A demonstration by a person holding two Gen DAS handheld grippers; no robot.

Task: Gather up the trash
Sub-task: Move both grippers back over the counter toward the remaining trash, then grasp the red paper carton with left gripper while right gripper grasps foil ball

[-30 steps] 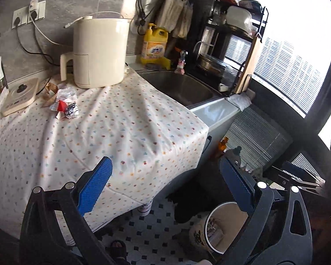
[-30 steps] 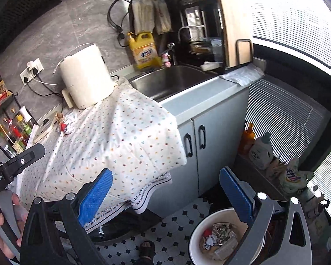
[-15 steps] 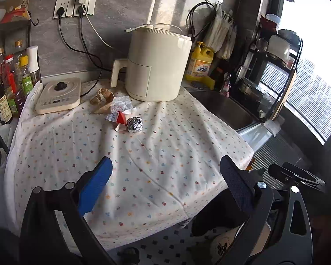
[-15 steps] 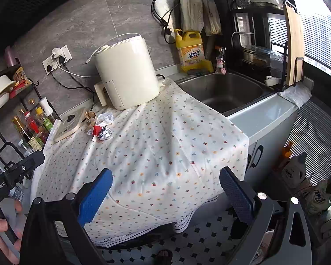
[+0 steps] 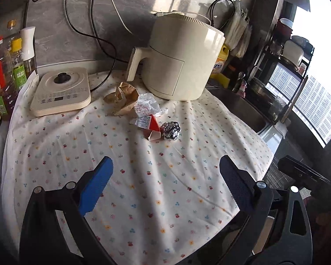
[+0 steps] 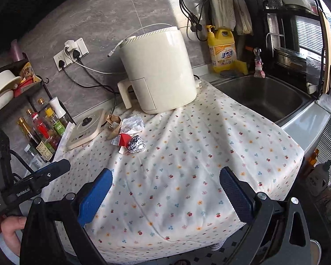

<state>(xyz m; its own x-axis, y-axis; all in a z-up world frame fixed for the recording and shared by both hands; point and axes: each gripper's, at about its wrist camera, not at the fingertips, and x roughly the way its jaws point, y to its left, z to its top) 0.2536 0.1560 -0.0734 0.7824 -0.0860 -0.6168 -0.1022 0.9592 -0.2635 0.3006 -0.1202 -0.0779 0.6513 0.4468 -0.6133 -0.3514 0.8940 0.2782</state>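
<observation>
Currently listed: left tongs point(image 5: 164, 180) and right tongs point(image 6: 165, 186), both spread wide and empty, short of the trash cluster point(image 5: 143, 110) near the counter's point(image 5: 55, 154) back edge; risk: crumpled foil ball point(image 5: 171, 130) may roll if nudged.

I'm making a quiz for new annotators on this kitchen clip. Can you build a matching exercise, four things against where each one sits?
Things:
1. foil ball
2. brown paper bag
3. yellow detergent bottle
4. sauce bottles

Places:
A. behind the sink, against the wall
B. left edge of the counter, beside the flat cooker
C. between the flat cooker and the air fryer
D. right end of the trash pile, touching the red carton

Pairs: 1-D, 2-C, 3-A, 4-B
</observation>
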